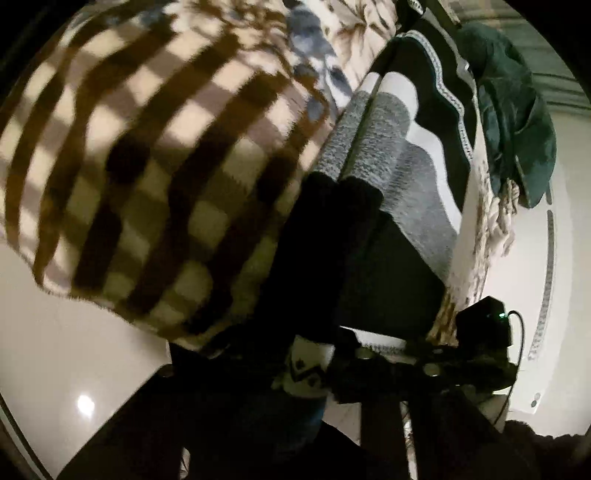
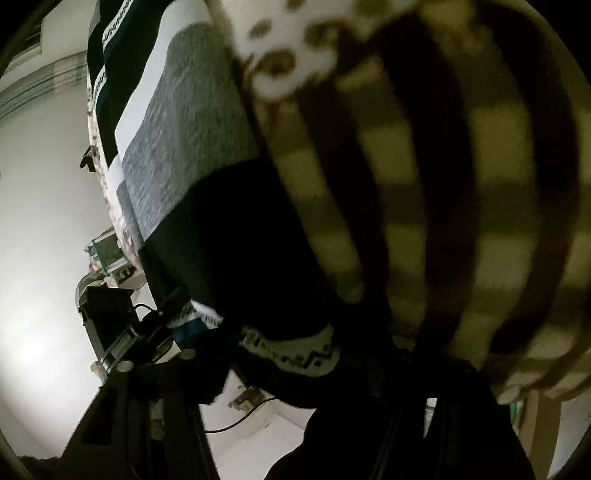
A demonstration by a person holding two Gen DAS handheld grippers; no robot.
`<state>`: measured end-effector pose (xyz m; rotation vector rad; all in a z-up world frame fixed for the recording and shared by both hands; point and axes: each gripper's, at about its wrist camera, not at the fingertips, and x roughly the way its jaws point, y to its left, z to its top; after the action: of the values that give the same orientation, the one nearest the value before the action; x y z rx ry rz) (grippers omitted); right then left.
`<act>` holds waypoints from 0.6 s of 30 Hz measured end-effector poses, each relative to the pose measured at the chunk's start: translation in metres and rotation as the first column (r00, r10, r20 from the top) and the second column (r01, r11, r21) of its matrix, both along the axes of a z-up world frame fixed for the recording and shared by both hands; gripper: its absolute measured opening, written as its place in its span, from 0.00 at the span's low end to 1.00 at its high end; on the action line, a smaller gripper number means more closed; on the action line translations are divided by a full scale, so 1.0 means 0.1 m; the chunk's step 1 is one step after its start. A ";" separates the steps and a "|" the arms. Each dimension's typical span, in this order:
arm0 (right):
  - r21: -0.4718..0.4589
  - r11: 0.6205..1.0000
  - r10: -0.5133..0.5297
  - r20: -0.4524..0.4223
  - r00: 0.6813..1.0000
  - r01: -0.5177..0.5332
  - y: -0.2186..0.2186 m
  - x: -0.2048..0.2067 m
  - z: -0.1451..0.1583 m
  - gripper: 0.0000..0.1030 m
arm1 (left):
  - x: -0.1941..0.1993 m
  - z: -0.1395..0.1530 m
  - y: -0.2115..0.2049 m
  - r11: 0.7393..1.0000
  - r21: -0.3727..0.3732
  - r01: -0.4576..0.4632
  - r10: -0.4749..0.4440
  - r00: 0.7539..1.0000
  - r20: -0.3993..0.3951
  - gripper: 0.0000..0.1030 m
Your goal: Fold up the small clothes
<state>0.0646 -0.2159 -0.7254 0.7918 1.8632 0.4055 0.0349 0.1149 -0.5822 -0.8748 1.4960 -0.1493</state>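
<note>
A brown-and-cream checked fleece garment (image 1: 147,177) hangs close in front of the left wrist camera, lifted off the surface. It also fills the right side of the right wrist view (image 2: 461,184). My left gripper (image 1: 258,354) is dark at the bottom of its view and seems shut on the garment's lower edge. My right gripper (image 2: 424,369) is mostly hidden under the cloth, and seems shut on the checked garment's edge. The other gripper's body shows in each view, in the left wrist view (image 1: 424,365) and in the right wrist view (image 2: 129,350).
A grey, white and black striped folded cloth (image 1: 399,155) lies on the floral bed cover (image 1: 354,26), also in the right wrist view (image 2: 177,118). A dark green garment (image 1: 513,110) lies beyond it. Pale glossy floor (image 1: 55,350) lies below.
</note>
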 end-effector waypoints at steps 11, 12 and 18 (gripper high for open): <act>0.060 0.998 -0.020 0.093 0.995 0.015 0.05 -0.03 0.71 0.10 | 0.17 0.58 -0.14 0.998 -0.018 -0.056 0.057 0.995 0.082 0.12; 0.067 0.998 -0.027 0.103 0.994 0.020 0.01 0.01 0.79 0.10 | 0.21 0.67 -0.11 0.997 -0.034 -0.073 0.076 0.992 0.101 0.12; 0.119 0.990 -0.107 0.251 0.962 0.079 -0.24 0.57 1.46 0.09 | 0.89 1.08 -0.07 0.983 -0.120 -0.137 0.162 0.959 0.232 0.12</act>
<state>0.1219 -0.2394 -0.5793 0.8536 1.5674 0.5265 0.1236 0.1082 -0.4739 -1.0124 1.1997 -0.2150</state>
